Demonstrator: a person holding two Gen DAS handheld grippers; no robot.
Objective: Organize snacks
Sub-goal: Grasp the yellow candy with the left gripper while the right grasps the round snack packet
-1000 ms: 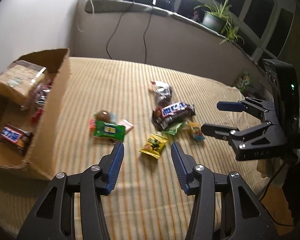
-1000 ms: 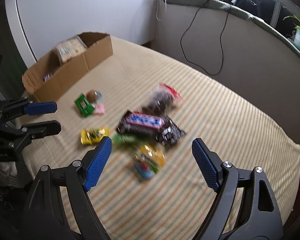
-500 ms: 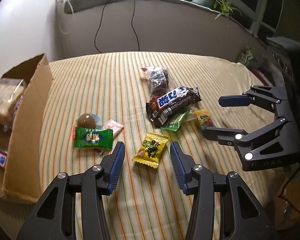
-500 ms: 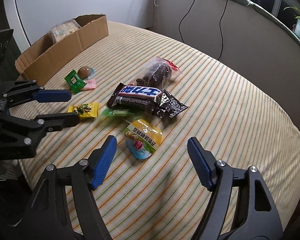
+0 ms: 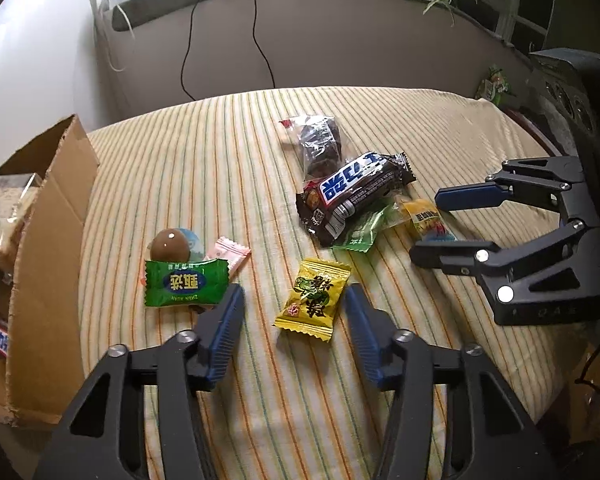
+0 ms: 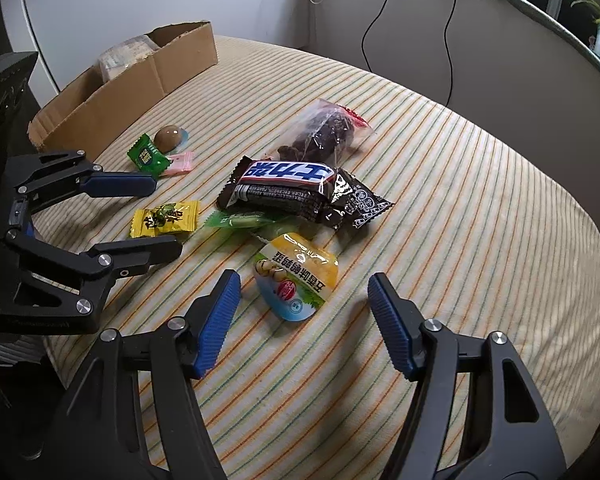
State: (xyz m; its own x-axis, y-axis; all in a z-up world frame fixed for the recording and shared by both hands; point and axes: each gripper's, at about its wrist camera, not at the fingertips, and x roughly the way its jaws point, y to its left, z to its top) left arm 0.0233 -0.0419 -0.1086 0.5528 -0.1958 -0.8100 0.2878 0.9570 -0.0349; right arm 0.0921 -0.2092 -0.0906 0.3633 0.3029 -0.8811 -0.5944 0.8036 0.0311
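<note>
The left tongs (image 5: 294, 312) were spread wide and held nothing. They hung low over the striped desk (image 6: 480, 208), and the yellow candy packet (image 5: 314, 300) lay right between their blue tips. The right tongs (image 6: 304, 296) were spread wide too, with nothing in them. The yellow and blue egg snack pouch (image 6: 298, 280) lay just ahead of them, between the two blue tips.

In the middle of the desk sat a little heap of snacks. The big brown chocolate bar (image 6: 280, 188) lay on top, with its end resting on a black cookie packet (image 6: 356, 200). A green wrapper (image 6: 240, 220) poked out from under the bar. Behind the bar lay a clear bag of dark dried fruit (image 6: 324, 132), touching it.

Off to the left side lay three small treats close together. There was a green candy packet (image 5: 184, 284), a round brown egg (image 5: 170, 244) just behind it, and a small pink candy (image 5: 228, 254) beside them.

The cardboard box (image 5: 48, 264) stood at the left edge of the desk, near the green candy packet. Inside it was a clear pack of pale crackers (image 6: 126, 58). Another chocolate bar (image 5: 0, 340) peeked out from the box, mostly hidden by the wall.
</note>
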